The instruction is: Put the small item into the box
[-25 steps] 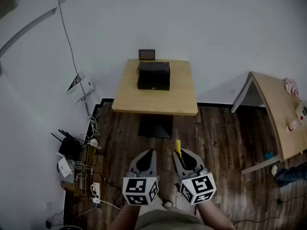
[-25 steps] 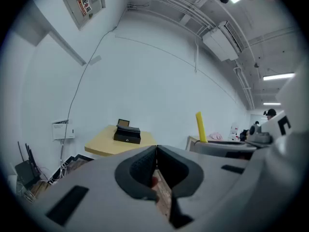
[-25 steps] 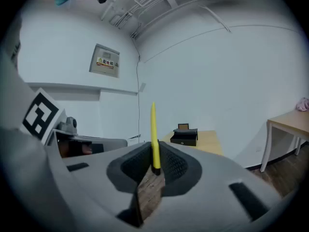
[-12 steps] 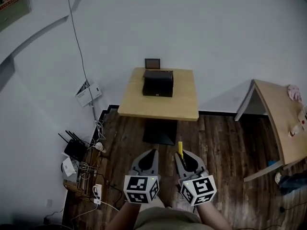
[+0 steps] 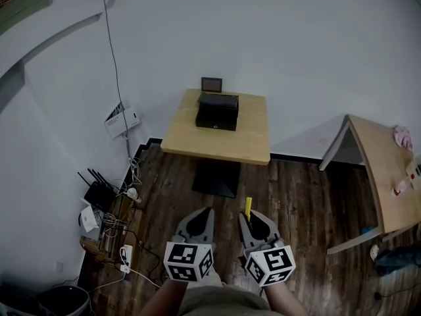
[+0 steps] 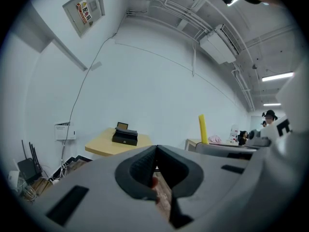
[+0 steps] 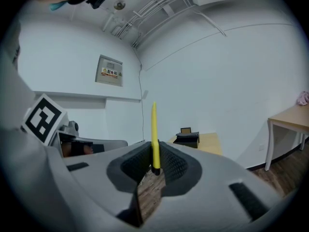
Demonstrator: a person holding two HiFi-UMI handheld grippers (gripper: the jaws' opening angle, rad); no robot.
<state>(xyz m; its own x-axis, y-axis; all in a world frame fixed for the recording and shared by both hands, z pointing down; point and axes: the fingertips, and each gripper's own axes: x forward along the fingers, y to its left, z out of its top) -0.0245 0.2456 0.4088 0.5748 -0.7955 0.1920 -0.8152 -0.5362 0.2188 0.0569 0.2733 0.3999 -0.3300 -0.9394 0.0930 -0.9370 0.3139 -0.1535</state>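
A black box (image 5: pixel 217 112) stands on a small wooden table (image 5: pixel 250 143) against the white wall, far ahead of both grippers; a small dark frame (image 5: pixel 211 84) stands behind it. My right gripper (image 5: pixel 247 216) is shut on a thin yellow stick (image 5: pixel 248 207), which points up from the jaws. In the right gripper view the yellow stick (image 7: pixel 155 129) rises between the pads, with the box (image 7: pixel 187 138) far off. My left gripper (image 5: pixel 204 212) is beside it, shut and empty. The left gripper view shows the box (image 6: pixel 125 137) and the stick (image 6: pixel 203 128).
A dark wooden floor (image 5: pixel 296 196) lies between me and the table. Routers, a power strip and tangled cables (image 5: pixel 105 212) lie on the floor at the left. A second wooden table (image 5: pixel 388 170) stands at the right. A dark bin (image 5: pixel 62 301) is at the bottom left.
The head view has shifted a little and the table looks slightly smaller. Both grippers keep the same pose, and the yellow stick stays in the right jaws.
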